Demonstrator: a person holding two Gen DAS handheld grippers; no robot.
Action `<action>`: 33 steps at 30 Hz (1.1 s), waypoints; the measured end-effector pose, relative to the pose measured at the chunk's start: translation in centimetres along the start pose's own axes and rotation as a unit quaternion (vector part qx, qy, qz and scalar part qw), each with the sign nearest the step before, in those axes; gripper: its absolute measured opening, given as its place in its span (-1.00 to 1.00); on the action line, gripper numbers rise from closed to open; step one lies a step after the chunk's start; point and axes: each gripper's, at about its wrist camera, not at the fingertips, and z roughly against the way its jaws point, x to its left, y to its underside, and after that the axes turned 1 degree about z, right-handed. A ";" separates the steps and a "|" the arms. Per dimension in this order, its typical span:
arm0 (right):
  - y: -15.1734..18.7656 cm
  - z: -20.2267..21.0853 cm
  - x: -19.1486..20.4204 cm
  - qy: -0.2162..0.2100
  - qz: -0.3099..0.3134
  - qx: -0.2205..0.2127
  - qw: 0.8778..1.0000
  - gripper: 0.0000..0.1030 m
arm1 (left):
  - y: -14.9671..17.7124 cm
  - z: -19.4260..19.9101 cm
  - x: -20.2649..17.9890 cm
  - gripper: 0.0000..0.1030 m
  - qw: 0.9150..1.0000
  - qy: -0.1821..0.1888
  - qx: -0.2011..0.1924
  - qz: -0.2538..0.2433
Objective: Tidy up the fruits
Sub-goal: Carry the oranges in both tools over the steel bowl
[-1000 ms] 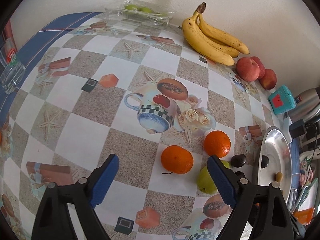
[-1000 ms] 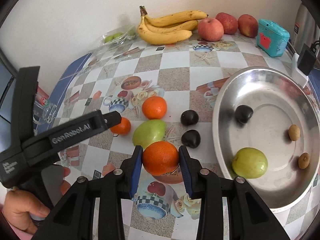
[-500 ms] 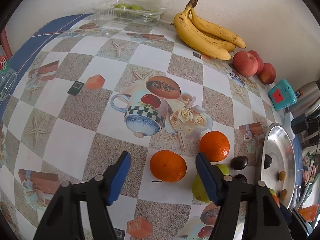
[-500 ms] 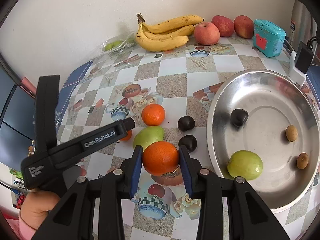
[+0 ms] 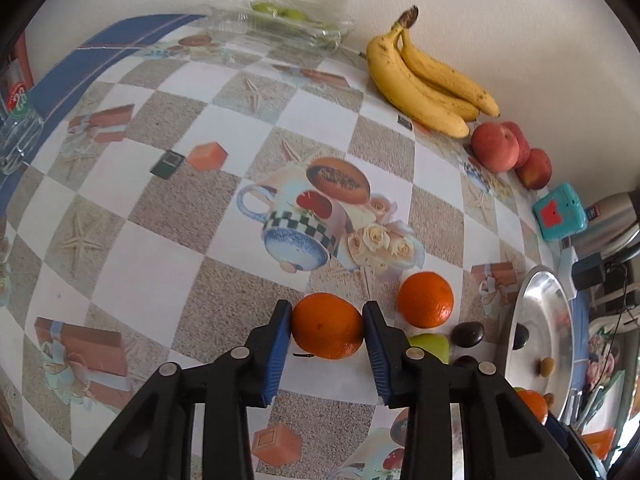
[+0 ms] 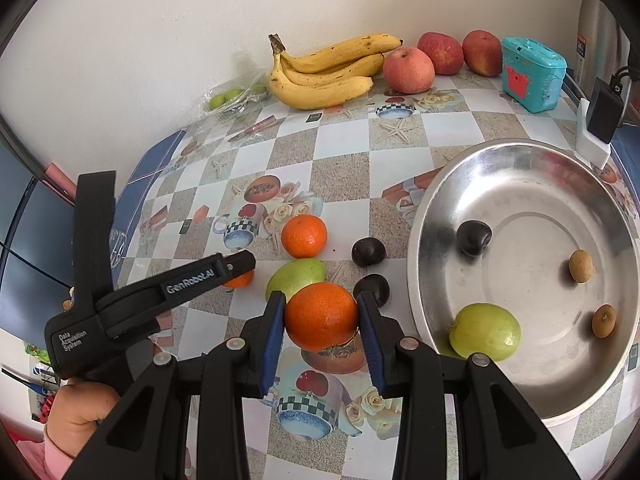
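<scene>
On the desk (image 5: 120, 264), my left gripper (image 5: 327, 330) has just closed on an orange (image 5: 327, 331); my right gripper (image 6: 322, 318) grips another orange (image 6: 321, 316) (beside the steel bowl (image 6: 520, 152)).

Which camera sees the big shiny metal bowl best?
The right wrist view: the shiny round metal bowl shows whole and open, fruit visible inside. The left wrist view shows the bowl only edge-on, squeezed at the picture's right side.

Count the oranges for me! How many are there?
3: one in the right gripper, one in the left gripper, mostly hidden in the right view, and one loose orange on the table. None looks hidden.
</scene>
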 end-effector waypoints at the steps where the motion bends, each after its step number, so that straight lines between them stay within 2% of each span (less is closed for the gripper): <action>1: 0.0 0.0 0.0 -0.001 -0.001 0.000 1.000 -0.27 | -0.1 0.4 0.0 -0.25 1.000 0.001 -0.005 0.001; 9: -0.3 0.5 -1.7 0.016 -0.023 -0.005 1.000 -0.27 | -0.6 3.4 -1.2 -0.25 0.999 0.005 -0.047 -0.010; 16: -0.7 2.3 -6.3 0.045 -0.085 -0.022 0.995 -0.27 | 0.0 5.1 -4.1 -0.25 0.997 0.021 -0.063 -0.045; 21: -0.7 3.9 -10.0 0.072 -0.131 -0.038 0.988 -0.27 | 1.0 5.6 -7.0 -0.25 0.994 0.042 -0.059 -0.076; 27: -1.1 5.1 -12.7 0.084 -0.156 -0.057 0.983 -0.27 | 3.0 4.9 -11.6 -0.25 0.988 0.059 -0.044 -0.136; 33: -1.6 5.2 -13.9 0.066 -0.160 -0.069 0.983 -0.26 | 4.9 3.1 -15.7 -0.25 0.979 0.060 -0.033 -0.190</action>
